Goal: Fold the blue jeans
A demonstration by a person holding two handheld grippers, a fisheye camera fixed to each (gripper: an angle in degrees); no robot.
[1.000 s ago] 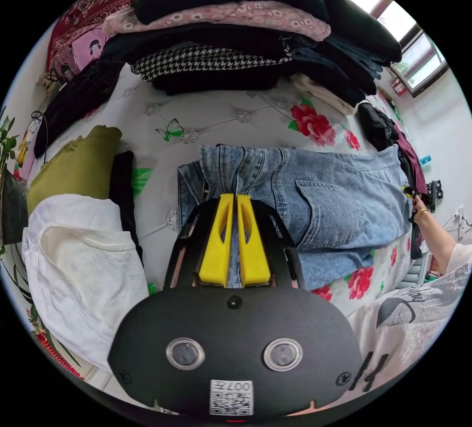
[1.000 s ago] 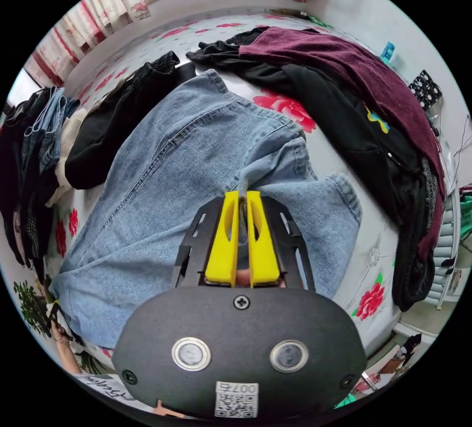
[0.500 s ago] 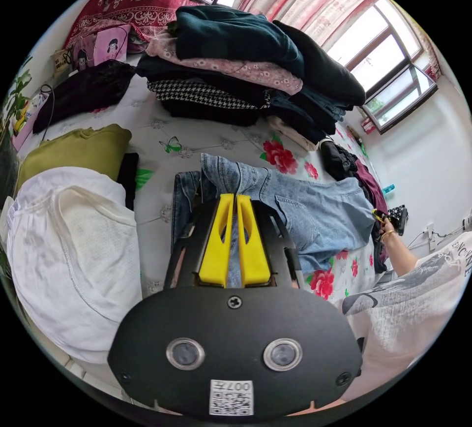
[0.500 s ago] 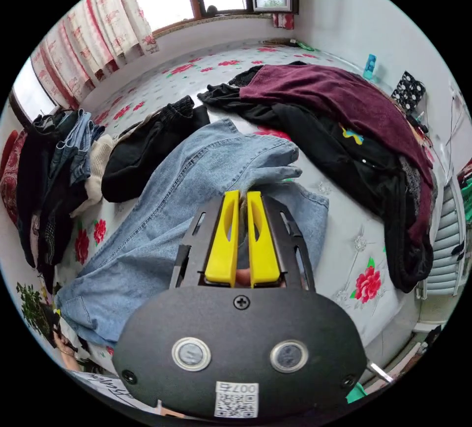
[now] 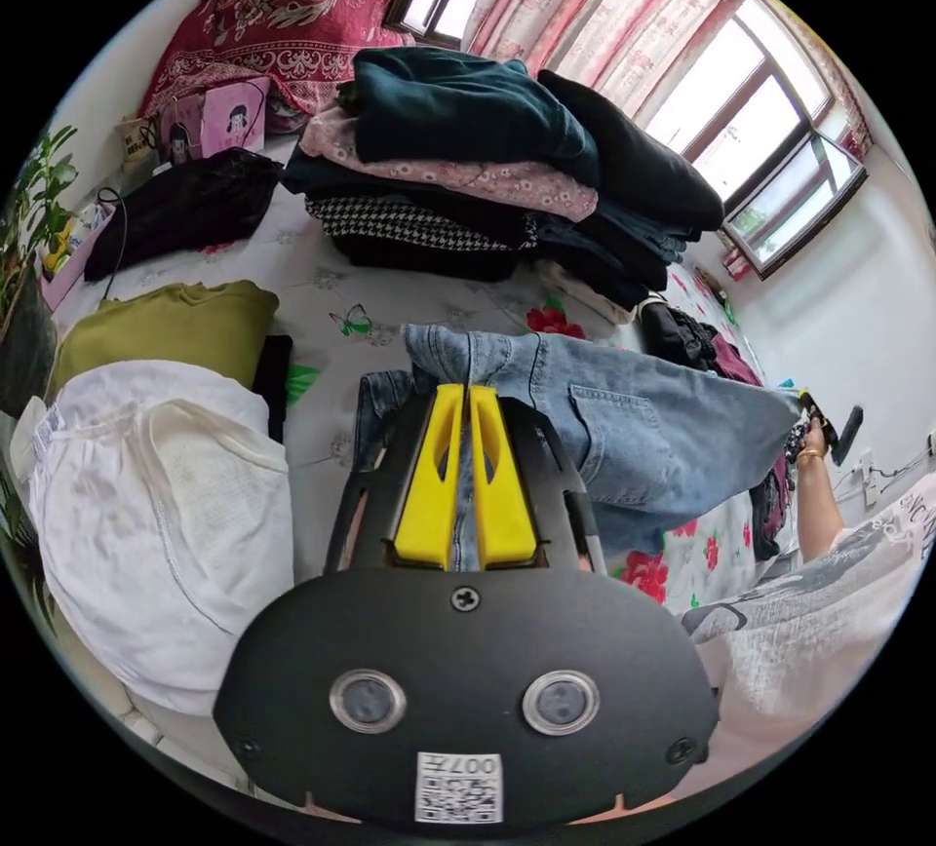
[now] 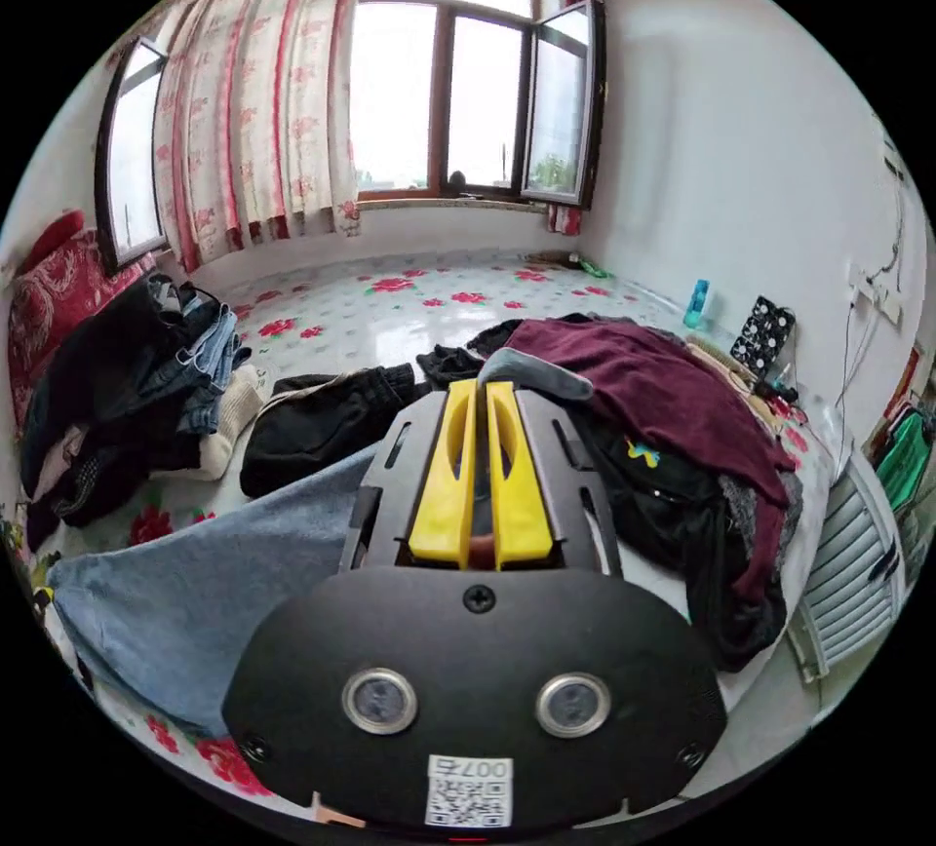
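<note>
Between the yellow jaws of the left claw sits one end of the jeans, pinched tight; the right claw is clenched on the other end, and the denim hangs between them above the bed. To do this step well, I think both claws should keep the same height and an even pull, so the cloth stays flat, then bring the two ends together and lay them down. The jeans are pale blue, stiff and heavy, with a sewn pocket. Left of the left claw lies a soft white garment; beyond it, a pile of folded clothes.
</note>
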